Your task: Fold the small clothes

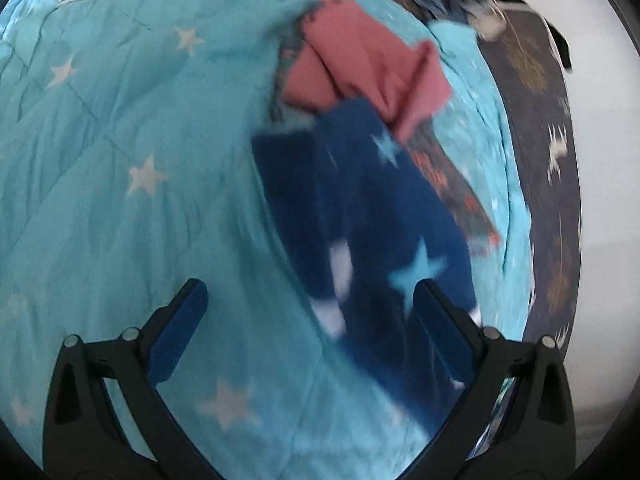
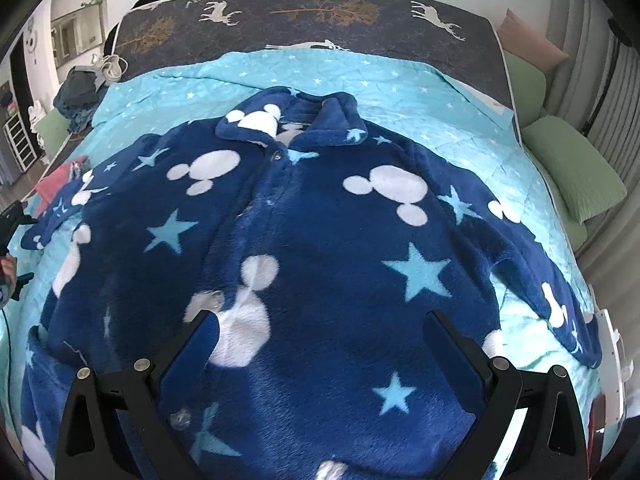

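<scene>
Both grippers hang with fingers spread wide and nothing between them: my right gripper [image 2: 320, 326] over the front of the jacket [image 2: 304, 240], my left gripper [image 1: 310, 296] out by its sleeve [image 1: 360, 216]. That jacket lies face up and spread flat on the quilt [image 2: 420, 96], collar [image 2: 296, 120] at the far end, buttons [image 2: 277, 155] down the middle, sleeves thrown out to each side. It's thick plush, so I reckon it's soft and floppy with some bulk; it should bend anywhere and not slide much on the quilt. Best holds, I'd say, are a sleeve cuff or the hem corner, where there's an edge to pinch. My right tool looks along the body toward the collar, low and level. My left view is blurred, angled down along the sleeve, right fingertip [image 1: 430, 292] just at its edge. Beyond the sleeve sits a pink cloth [image 1: 360, 64] on a patterned one [image 1: 452, 184], and a dark bedsheet [image 2: 320, 28] past the quilt.
</scene>
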{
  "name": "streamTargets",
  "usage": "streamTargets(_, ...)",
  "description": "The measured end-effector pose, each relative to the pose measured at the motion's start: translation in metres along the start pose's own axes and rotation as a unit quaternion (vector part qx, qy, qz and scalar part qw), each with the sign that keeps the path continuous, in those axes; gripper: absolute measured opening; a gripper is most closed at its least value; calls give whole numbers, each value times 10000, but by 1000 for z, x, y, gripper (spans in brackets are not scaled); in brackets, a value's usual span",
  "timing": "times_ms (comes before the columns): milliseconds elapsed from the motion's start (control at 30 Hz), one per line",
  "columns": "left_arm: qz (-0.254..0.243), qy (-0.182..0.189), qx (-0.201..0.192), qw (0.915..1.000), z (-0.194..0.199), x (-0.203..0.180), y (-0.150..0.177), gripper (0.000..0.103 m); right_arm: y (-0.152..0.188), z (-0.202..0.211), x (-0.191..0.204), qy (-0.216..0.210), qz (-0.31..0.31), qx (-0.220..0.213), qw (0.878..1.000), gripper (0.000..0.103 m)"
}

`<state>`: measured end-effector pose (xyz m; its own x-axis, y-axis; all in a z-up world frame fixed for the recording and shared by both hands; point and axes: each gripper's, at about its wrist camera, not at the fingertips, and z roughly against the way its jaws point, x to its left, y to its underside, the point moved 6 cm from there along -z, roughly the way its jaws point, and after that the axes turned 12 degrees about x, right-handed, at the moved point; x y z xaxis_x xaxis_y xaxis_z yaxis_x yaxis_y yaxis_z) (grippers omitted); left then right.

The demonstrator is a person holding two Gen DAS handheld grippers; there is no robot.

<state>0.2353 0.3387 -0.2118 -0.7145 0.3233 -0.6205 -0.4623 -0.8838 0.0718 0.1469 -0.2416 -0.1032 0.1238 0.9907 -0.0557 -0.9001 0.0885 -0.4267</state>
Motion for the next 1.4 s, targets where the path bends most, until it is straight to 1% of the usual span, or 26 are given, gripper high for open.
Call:
streamTargets(67, 124, 188, -39, 9997, -6, 0, -9, 82, -2, -2, -2, 11, -9, 18, 10000, 103)
streamTargets(100, 147, 255, -7, 9996, -9, -2, -11, 59, -3, -3, -2, 13, -10, 27, 10000, 103)
streamTargets(133, 126, 366, 98, 9992, -13, -6, -11, 29, -4, -4, -3, 20, -6, 30, 10000, 103)
streamTargets(200, 14, 523, 266, 9983, -12, -19, -5, 11, -6, -5, -3, 9, 9, 26, 10000, 103)
streamTargets(233, -159, 558, 176, 9982, -4, -29, -1, 11, -8, -5, -3, -15, 24, 19, 10000, 103)
streamTargets(300, -770, 364, -140, 9963, 13, -57, 9, 10, -12, -5, -4, -81, 36, 5, 10000, 103)
streamTargets(367, -1551, 160, -481, 9866, 32, -96, 27, 10, -18, -5, -6, -151, -10, -24, 9999, 103)
streamTargets(400, -1987, 127, -650, 9778, 41, -120, 41, 10, -22, -6, -8, -192, -47, -39, 9998, 103)
streamTargets(500, -3424, 162, -939, 9347, 59, -197, 105, 10, -33, -6, -16, -396, -245, -48, 9989, 103)
streamTargets(567, -4319, 311, -917, 8967, 59, -245, 161, 10, -36, -4, -23, -519, -388, -83, 9979, 103)
streamTargets(600, -4752, 389, -839, 8750, 56, -264, 194, 10, -36, -3, -27, -542, -441, -109, 9975, 103)
streamTargets(667, -5576, 528, -634, 8260, 44, -293, 260, 10, -34, -1, -38, -520, -549, -147, 9970, 103)
streamTargets(700, -5997, 609, -490, 7964, 37, -300, 298, 10, -32, -1, -46, -497, -637, -151, 9966, 103)
streamTargets(767, -6717, 721, -78, 7373, 19, -300, 370, 10, -28, -2, -62, -471, -827, -129, 9954, 103)
streamTargets(800, -6966, 722, 196, 7135, 8, -291, 401, 11, -26, -3, -69, -458, -909, -110, 9947, 103)
streamTargets(867, -7271, 595, 722, 6801, -13, -274, 443, 11, -22, -5, -88, -450, -1142, -57, 9924, 103)
streamTargets(933, -7474, 311, 1144, 6537, -30, -251, 472, 13, -18, -7, -104, -513, -1360, 53, 9894, 103)
streamTargets(1033, -7682, -65, 1330, 6262, -36, -229, 486, 17, -19, -11, -110, -863, -1372, 215, 9865, 103)
streamTargets(1067, -7707, -67, 1302, 6237, -31, -227, 483, 20, -21, -12, -107, -1018, -1276, 270, 9862, 103)
streamTargets(1100, -7711, -37, 1245, 6244, -23, -224, 480, 30, -23, -13, -102, -1200, -1165, 312, 9854, 103)
streamTargets(1133, -7684, 20, 1153, 6295, -12, -223, 473, 43, -27, -14, -96, -1409, -1062, 348, 9837, 103)
streamTargets(1167, -7641, 64, 1048, 6365, -6, -222, 471, 50, -31, -15, -90, -1590, -1007, 379, 9814, 103)
streamTargets(1200, -7580, 91, 913, 6458, 1, -221, 462, 62, -36, -15, -84, -1787, -959, 393, 9784, 103)
streamTargets(1233, -7508, 100, 748, 6562, 9, -223, 450, 66, -41, -15, -77, -1998, -906, 402, 9748, 103)
streamTargets(1333, -7303, 5, 360, 6822, 27, -220, 413, 71, -55, -19, -60, -2381, -756, 440, 9673, 103)
streamTargets(1400, -7173, -210, 136, 6963, 31, -209, 390, 73, -61, -19, -49, -2445, -645, 427, 9666, 103)
